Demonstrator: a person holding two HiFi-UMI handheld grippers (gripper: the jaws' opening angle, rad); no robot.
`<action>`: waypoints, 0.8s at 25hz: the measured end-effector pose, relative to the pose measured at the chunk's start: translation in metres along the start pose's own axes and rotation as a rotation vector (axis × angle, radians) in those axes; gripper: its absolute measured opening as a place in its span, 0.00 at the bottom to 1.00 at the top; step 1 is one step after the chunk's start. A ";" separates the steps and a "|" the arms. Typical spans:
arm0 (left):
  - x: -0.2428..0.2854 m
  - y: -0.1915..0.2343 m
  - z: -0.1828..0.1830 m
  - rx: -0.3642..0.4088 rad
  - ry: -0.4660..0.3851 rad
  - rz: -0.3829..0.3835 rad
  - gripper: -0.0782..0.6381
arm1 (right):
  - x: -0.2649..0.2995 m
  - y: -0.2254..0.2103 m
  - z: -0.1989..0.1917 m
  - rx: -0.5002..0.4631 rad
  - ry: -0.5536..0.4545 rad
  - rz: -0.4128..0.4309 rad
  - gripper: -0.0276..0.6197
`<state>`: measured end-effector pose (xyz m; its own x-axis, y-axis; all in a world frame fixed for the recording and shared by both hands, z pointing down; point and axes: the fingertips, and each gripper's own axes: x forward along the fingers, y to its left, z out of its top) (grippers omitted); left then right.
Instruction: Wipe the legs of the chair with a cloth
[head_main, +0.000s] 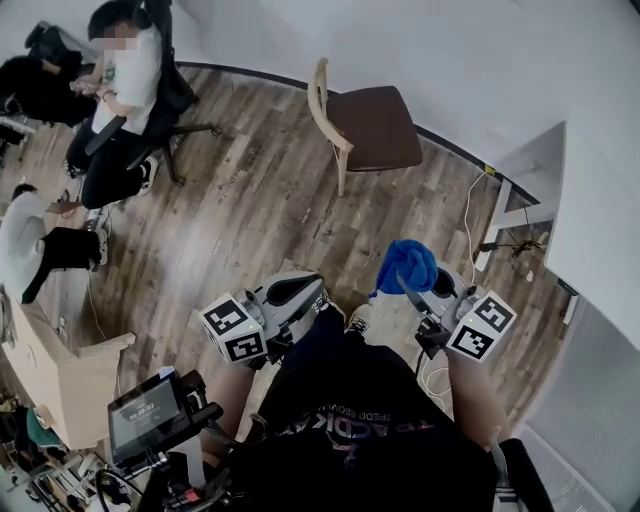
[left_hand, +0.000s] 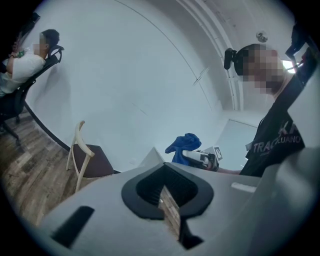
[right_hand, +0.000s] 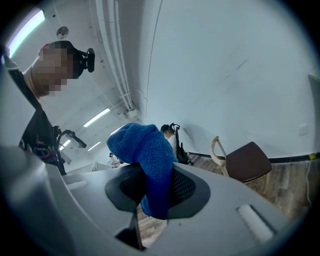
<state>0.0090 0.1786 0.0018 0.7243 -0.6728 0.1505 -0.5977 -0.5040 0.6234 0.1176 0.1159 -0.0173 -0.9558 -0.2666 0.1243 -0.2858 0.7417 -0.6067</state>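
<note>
1. Head view: I hold both grippers low in front of my body, above the wooden floor (head_main: 250, 220), with their jaws pointing to the far side of the room.
2. My left gripper (head_main: 300, 292) is on the left. In the left gripper view its jaws are drawn together and hold nothing; only a thin strip of floor shows through the slit between them.
3. My right gripper (head_main: 418, 292) is on the right. In the right gripper view its jaws are clamped on the blue cloth (right_hand: 147, 160).
4. The cloth bunches up above the jaws in a loose lump, and a short end hangs below them.
5. The chair (head_main: 365, 125) stands upright on the far side, close to the white wall (head_main: 420, 40). It has a dark brown seat and a pale wooden frame, and its curved backrest is on the left.
6. Its pale legs (head_main: 342, 175) reach down to the floor beneath the seat. The cloth and both grippers are well apart from the chair, and nothing touches the legs.
7. A seated person (head_main: 120, 90) is in an office chair at the far left.
8. A white desk (head_main: 600, 230) is at the right edge, with cables (head_main: 470, 215) trailing on the floor beside it.
9. A small screen (head_main: 145, 415) sits at the near left, by my body.
</note>
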 end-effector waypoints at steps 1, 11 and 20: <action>0.001 0.007 0.007 0.007 0.001 -0.002 0.11 | 0.006 -0.003 0.004 -0.002 -0.001 -0.009 0.19; -0.003 0.092 0.021 0.012 0.052 -0.027 0.11 | 0.079 -0.055 0.014 -0.007 0.010 -0.097 0.19; -0.004 0.110 -0.004 0.027 0.048 0.037 0.11 | 0.100 -0.094 0.004 -0.019 0.070 -0.085 0.19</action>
<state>-0.0582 0.1286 0.0730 0.7169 -0.6648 0.2099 -0.6328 -0.4942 0.5961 0.0495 0.0170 0.0493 -0.9303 -0.2857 0.2299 -0.3667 0.7299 -0.5769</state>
